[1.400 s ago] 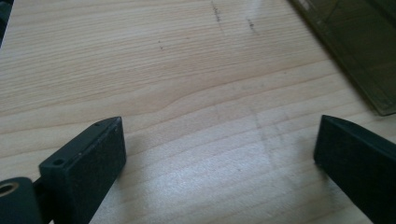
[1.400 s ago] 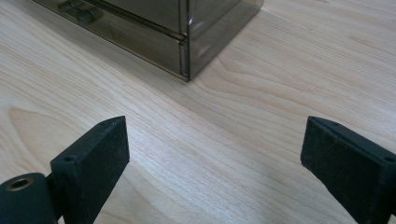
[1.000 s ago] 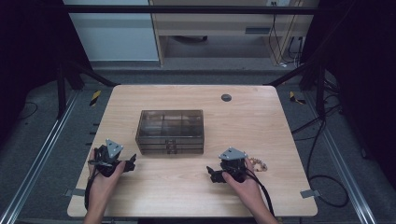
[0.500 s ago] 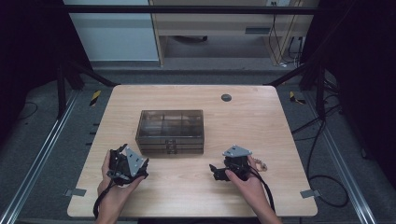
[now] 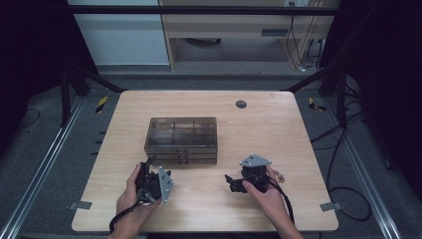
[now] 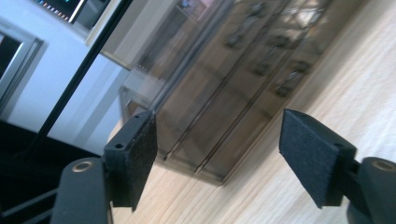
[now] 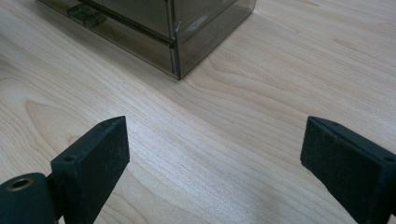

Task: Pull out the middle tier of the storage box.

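Observation:
A smoky see-through drawer box (image 5: 181, 134) stands in the middle of the wooden table (image 5: 283, 134). My left gripper (image 5: 151, 166) is rolled onto its side just in front of the box's near left corner, pointing at it. In the left gripper view the box (image 6: 233, 88) lies beyond the left gripper (image 6: 219, 140); its jaws have just been closing, stand open, and hold nothing. My right gripper (image 5: 230, 182) rests near the front right, pointing left, jaws wide open. In the right gripper view the right gripper (image 7: 215, 144) has only bare wood between its pads, with the box corner (image 7: 177, 42) ahead.
A small dark round disc (image 5: 241, 104) sits in the table top at the back. Metal rails run along both sides of the table, and cables lie on the floor (image 5: 343, 164) at the right. A wooden shelf unit (image 5: 239, 30) stands behind.
My left hand has moved right and toward the box's front, rolling the gripper on its side, and its jaws stand narrower. The right hand has hardly moved.

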The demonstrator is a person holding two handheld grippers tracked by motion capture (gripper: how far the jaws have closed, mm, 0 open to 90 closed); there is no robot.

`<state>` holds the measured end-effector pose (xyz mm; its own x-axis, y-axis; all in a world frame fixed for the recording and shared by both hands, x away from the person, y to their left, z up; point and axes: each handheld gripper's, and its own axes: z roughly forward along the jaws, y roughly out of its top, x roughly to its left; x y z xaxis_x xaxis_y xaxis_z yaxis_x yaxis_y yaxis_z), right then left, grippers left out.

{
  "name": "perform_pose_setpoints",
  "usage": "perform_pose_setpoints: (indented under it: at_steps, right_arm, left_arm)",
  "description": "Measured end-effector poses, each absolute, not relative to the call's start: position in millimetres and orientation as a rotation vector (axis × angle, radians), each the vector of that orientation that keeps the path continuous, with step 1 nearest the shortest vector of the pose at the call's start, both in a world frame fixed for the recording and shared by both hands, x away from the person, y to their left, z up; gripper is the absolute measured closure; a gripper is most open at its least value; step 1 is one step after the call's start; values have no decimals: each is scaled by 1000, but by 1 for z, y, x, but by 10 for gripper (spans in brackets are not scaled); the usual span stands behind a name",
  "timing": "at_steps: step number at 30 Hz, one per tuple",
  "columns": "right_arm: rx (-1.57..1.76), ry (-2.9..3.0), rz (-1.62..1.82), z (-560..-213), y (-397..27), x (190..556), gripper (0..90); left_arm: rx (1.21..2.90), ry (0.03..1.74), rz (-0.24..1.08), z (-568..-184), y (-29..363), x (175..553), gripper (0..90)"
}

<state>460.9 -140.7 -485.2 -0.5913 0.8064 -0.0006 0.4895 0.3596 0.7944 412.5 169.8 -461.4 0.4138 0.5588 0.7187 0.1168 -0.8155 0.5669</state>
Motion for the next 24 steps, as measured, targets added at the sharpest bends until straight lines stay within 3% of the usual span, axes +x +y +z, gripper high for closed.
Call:
perform_pose_setpoints:
  at_steps: [14,24]
  right_arm:
    - [1143,2233,1087,-486,-143,462,84]
    - [1073,2288,1035,-483,-139,464,84]
  left_arm:
    - [2377,307,1525,-476,124,407,462]
    - [2415,189,1540,-472,101,419,497]
